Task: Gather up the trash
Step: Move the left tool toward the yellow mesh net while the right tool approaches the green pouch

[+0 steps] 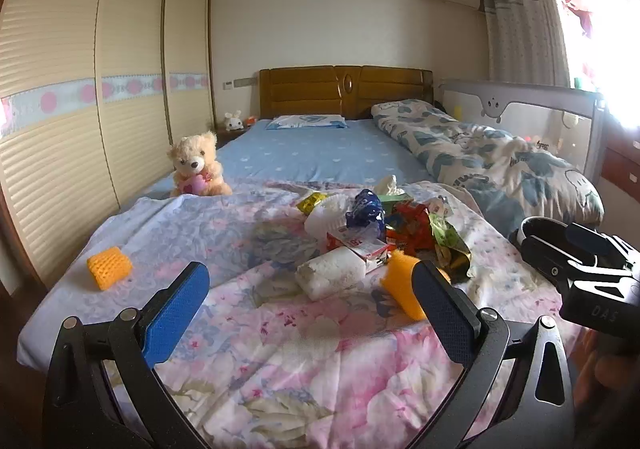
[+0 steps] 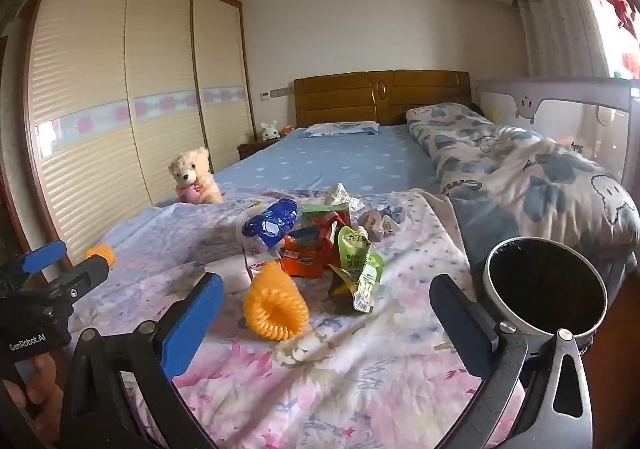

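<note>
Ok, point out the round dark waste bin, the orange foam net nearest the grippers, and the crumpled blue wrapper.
Round dark waste bin (image 2: 487,269): right wrist view, on its pale left rim.
Orange foam net sleeve (image 2: 276,305): right wrist view, on its ribbed ring face.
Crumpled blue foil wrapper (image 2: 272,223): right wrist view, on its shiny middle.

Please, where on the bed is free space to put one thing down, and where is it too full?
Free: the flowered quilt just ahead of both open grippers, and the stretch between the trash pile and the lone orange foam net at the left edge. The blue sheet beyond the teddy bear is also bare. Crowded: the pile itself, toward the bin.
</note>
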`<act>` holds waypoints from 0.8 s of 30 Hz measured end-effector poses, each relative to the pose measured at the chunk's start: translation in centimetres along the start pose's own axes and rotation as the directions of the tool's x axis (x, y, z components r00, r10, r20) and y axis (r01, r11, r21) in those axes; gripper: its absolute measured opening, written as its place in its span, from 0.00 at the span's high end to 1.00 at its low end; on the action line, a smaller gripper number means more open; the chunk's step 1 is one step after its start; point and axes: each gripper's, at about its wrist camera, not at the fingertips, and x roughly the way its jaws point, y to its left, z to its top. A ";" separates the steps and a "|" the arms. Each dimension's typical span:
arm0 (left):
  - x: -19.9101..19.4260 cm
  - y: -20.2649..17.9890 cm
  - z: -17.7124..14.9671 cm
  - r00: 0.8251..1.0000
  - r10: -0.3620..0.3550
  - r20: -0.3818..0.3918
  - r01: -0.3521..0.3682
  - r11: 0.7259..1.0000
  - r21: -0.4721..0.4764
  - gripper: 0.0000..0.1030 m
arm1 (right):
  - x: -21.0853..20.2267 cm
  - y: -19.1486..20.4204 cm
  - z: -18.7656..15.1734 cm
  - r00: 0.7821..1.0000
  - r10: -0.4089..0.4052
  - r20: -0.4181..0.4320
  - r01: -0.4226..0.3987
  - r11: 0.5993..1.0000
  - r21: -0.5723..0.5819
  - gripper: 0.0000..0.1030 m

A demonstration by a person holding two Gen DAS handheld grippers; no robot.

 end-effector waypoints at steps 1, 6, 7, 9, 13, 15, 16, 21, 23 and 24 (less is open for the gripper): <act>-0.2 0.0 0.1 1.000 0.001 0.002 -0.001 1.000 0.000 0.00 | -0.1 0.2 0.0 1.000 -0.002 0.002 0.002 1.000 0.000 0.00; -0.3 -0.1 0.3 1.000 0.003 0.006 -0.003 1.000 0.002 0.00 | -0.1 0.0 0.0 1.000 0.002 0.006 -0.002 1.000 0.007 0.00; -0.3 -0.1 0.3 1.000 0.004 0.007 -0.004 1.000 0.001 0.00 | -0.1 0.1 0.0 1.000 0.000 0.004 0.000 1.000 0.006 0.00; -0.3 0.0 0.4 1.000 0.002 0.007 -0.002 1.000 0.003 0.00 | -0.2 0.2 0.0 1.000 0.001 0.005 -0.001 1.000 0.007 0.00; -0.3 -0.1 0.3 1.000 0.003 0.007 -0.003 1.000 0.002 0.00 | -0.2 0.2 0.0 1.000 0.000 0.006 0.000 1.000 0.008 0.00; -0.3 -0.2 0.2 1.000 0.002 0.008 -0.002 1.000 0.002 0.00 | -0.3 0.1 0.0 1.000 0.002 0.006 -0.002 1.000 0.009 0.00; -0.3 -0.2 0.2 1.000 0.003 0.008 -0.003 1.000 0.003 0.00 | -0.3 0.1 0.0 1.000 0.003 0.007 -0.003 1.000 0.010 0.00; -0.3 -0.3 0.2 1.000 0.003 0.008 -0.003 1.000 0.004 0.00 | -0.3 0.1 0.0 1.000 0.004 0.009 -0.004 1.000 0.010 0.00; -0.3 -0.3 0.2 1.000 0.004 0.008 -0.004 1.000 0.004 0.00 | -0.4 0.0 0.1 1.000 0.008 0.012 -0.009 1.000 0.012 0.00; -0.3 -0.2 0.3 1.000 0.004 0.008 -0.004 1.000 0.004 0.00 | -0.4 0.0 0.1 1.000 0.008 0.012 -0.009 1.000 0.012 0.00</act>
